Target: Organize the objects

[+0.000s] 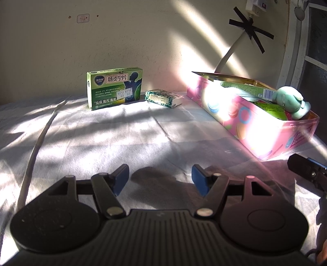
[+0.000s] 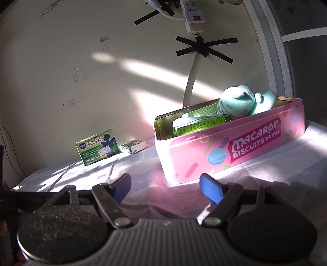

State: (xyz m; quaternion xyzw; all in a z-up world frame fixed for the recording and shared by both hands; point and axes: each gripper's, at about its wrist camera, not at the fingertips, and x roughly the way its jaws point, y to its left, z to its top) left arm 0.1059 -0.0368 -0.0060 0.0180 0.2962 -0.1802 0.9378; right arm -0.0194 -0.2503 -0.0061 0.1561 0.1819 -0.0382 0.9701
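A pink macaron biscuit tin (image 1: 241, 122) (image 2: 224, 147) stands open on the white cloth at the right. It holds green packets (image 2: 196, 124) and a teal plush toy (image 1: 290, 101) (image 2: 243, 100). A green medicine box (image 1: 114, 88) (image 2: 98, 146) stands upright by the wall. A small green-and-white box (image 1: 162, 98) (image 2: 133, 146) lies beside it. My left gripper (image 1: 160, 179) is open and empty, low over the cloth. My right gripper (image 2: 165, 185) is open and empty, just in front of the tin; part of it shows in the left wrist view (image 1: 306, 169).
A white cloth (image 1: 122, 133) (image 2: 265, 163) covers the table, with a thin cable (image 1: 34, 151) lying across its left side. A wall stands close behind, with a power strip (image 2: 193, 18) and taped white cable (image 2: 192, 75) above the tin.
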